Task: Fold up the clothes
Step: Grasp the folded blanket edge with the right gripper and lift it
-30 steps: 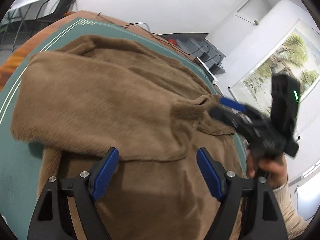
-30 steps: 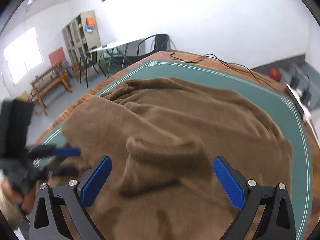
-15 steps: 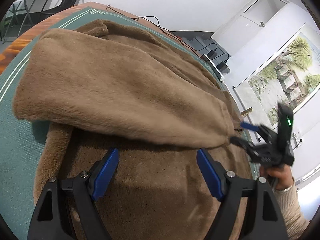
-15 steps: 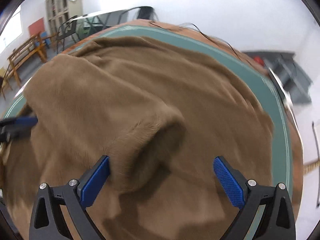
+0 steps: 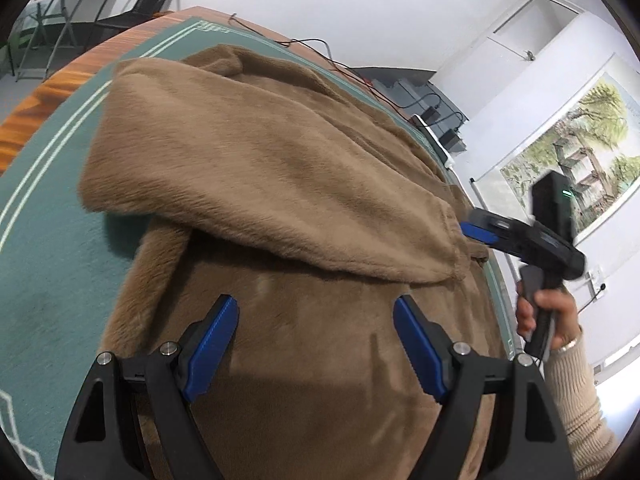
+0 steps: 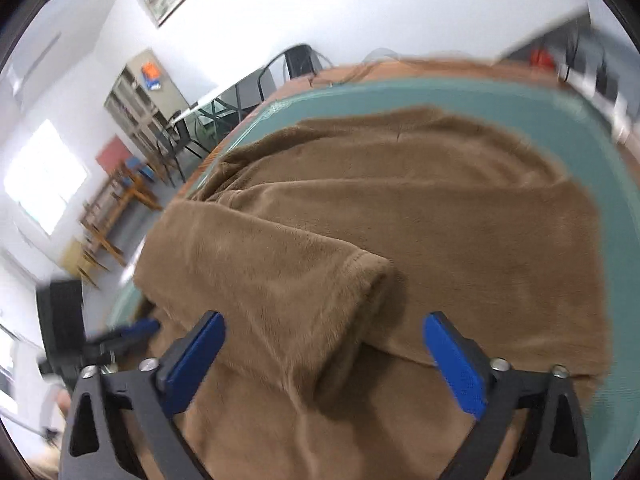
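Moved since a second ago: sleeve (image 5: 280,184) of the brown fleece garment (image 5: 320,360) now lies flat across the body, its cuff near the right gripper (image 5: 476,230); earlier it sat bunched in a loose fold.
Right gripper: jaws closing, the cuff end (image 6: 360,280) lying between the blue pads (image 6: 456,364) but not pressed by them; view has rolled and is blurred.
Left gripper (image 5: 316,344): fingers spread wide, hovering over the garment's body, gripping nothing; barely shifted.
Garment location: spread on a green mat (image 5: 48,264) with pale border lines, covering a wooden table (image 5: 80,76).
Writing: none readable; a green light glows on the right gripper's housing (image 5: 554,208).
Count: one garment, two grippers, four blue pads, one hand (image 5: 548,316) with a ring and a cream ribbed sleeve.
Room: one landscape painting (image 5: 576,160) on the wall, black chair (image 5: 136,4), cables (image 5: 340,64) along the table's far edge, shelving unit (image 6: 148,104).
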{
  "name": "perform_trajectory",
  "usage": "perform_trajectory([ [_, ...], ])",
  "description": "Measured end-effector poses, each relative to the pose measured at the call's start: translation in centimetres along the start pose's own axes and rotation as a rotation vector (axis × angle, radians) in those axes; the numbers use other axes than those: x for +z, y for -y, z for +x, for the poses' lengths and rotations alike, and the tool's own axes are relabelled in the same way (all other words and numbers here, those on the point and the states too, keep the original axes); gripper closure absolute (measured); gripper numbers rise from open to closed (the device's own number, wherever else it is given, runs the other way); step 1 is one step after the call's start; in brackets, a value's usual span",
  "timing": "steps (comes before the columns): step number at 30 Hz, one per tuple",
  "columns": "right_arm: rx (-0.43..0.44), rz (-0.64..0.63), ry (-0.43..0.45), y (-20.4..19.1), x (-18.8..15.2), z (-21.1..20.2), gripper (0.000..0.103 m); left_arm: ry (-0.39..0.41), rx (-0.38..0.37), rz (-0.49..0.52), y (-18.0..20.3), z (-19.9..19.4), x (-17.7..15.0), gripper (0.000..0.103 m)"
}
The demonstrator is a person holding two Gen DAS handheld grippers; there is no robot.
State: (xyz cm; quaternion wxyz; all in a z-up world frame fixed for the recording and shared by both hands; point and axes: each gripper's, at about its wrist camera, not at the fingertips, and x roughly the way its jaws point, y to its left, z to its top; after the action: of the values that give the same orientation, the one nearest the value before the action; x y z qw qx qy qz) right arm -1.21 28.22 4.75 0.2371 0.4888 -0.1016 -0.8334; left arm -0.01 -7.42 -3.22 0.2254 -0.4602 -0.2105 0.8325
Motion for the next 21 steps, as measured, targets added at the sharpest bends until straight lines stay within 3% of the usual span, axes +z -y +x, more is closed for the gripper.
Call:
perform_trajectory([
  [2, 0.016, 0.053, -0.032, 1.0, 0.6, 1.8, 0.050, 0.004, 0.005, -0.013, -0.8, -0.5, -0.1, 0.020],
  [6, 0.011, 0.119, -0.051, 2.5, 1.0, 3.7, 0.051, 0.007, -0.004, -0.034, -1.6, -0.5, 0.1, 0.019],
  [15, -0.005, 0.049, -0.034, 1.7, 0.6, 3.9, 0.051, 0.011, 0.000, 0.007, -0.8, 0.3, 0.5, 0.014],
  [16, -0.004, 0.036, -0.030, 1.4, 0.5, 3.9, 0.054, 0.010, -0.002, 0.008, -0.8, 0.3, 0.6, 0.014],
  [18, 0.010, 0.020, -0.021, 1.0, 0.3, 3.8, 0.071, 0.007, -0.010, 0.000, -0.9, 0.3, 0.7, 0.014],
  [21, 0.047, -0.001, 0.030, -0.2, 0.6, 1.8, 0.081, 0.000, -0.023, -0.017, -1.1, 0.3, 0.9, 0.014],
])
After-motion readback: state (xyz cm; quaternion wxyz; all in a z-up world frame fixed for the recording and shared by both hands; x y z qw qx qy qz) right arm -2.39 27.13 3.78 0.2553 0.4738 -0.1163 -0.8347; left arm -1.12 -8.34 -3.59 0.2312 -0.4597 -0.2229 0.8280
